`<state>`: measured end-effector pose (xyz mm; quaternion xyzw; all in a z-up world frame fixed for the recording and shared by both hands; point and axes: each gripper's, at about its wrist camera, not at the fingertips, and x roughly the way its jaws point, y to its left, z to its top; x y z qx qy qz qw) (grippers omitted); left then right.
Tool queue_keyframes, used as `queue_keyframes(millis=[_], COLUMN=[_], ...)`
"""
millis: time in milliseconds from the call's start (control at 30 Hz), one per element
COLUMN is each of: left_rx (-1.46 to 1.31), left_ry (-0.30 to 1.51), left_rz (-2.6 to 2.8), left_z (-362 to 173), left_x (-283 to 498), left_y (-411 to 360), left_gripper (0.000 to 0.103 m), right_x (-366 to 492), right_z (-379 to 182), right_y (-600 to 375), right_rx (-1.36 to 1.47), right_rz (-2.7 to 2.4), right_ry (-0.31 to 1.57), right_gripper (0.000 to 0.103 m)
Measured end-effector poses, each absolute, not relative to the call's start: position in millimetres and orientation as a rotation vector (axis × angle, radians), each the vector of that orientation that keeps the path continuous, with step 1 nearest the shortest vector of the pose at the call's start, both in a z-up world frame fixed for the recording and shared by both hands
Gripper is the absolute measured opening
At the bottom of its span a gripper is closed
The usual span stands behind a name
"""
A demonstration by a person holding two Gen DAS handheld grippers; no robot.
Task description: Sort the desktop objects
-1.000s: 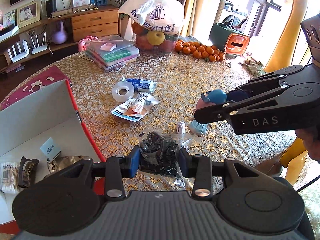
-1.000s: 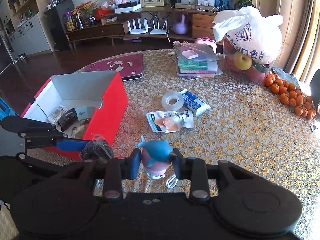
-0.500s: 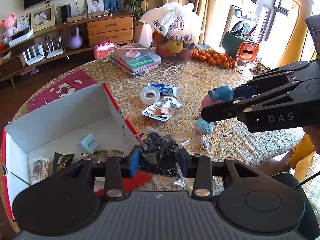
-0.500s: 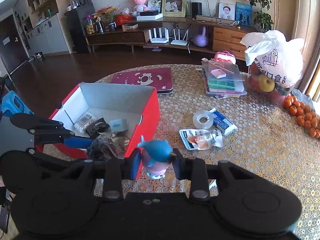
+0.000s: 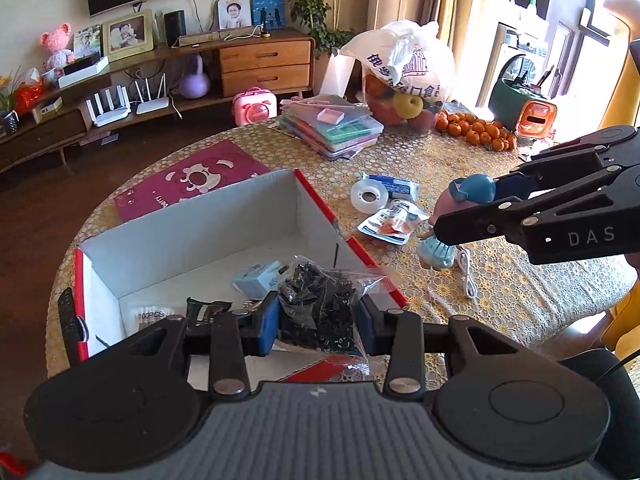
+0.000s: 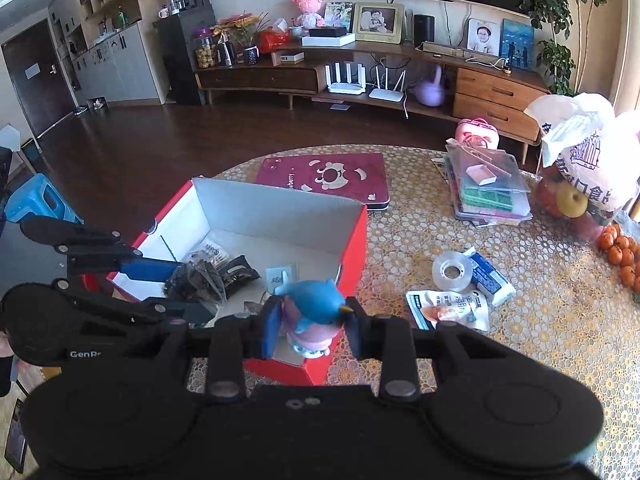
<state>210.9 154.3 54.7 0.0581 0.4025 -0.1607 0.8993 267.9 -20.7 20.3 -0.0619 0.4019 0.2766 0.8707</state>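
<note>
My left gripper [image 5: 318,322] is shut on a clear bag of small black parts [image 5: 320,304], held over the near part of the red box [image 5: 316,200]; the bag [image 6: 196,280] also shows in the right wrist view. My right gripper [image 6: 310,330] is shut on a blue and pink bird toy [image 6: 316,308], above the box's near right corner [image 6: 352,256]. From the left wrist, the toy [image 5: 460,208] hangs right of the box, over the table. Inside the box lie a pale blue packet [image 5: 256,278], a dark pouch [image 5: 208,308] and cotton swabs [image 5: 150,314].
On the gold lace tablecloth lie a tape roll [image 5: 369,197], a blue tissue pack [image 5: 394,184], a snack sachet [image 5: 390,222] and a white cable [image 5: 466,270]. Farther back are stacked plastic cases [image 5: 332,128], a fruit bag [image 5: 404,76], oranges [image 5: 476,132] and a maroon mat [image 5: 192,184].
Both grippers have moved left toward the red box with their loads; the bag now hangs over the box interior and the bird toy has come over its near corner.
</note>
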Motion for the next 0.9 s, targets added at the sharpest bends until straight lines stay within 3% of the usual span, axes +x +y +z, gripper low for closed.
queue_keyframes(millis=[900], left_rx=[0.084], left_ry=[0.943], left_rz=[-0.195], left_z=[10.4], left_x=[258.7], left_y=[242.4], left_gripper=[0.038], right_x=[298.2], right_z=[-20.4], right_y=[70.1], right_rx=[-0.173], right_rz=[0.699], right_ry=[0.958], right_gripper=[0.033])
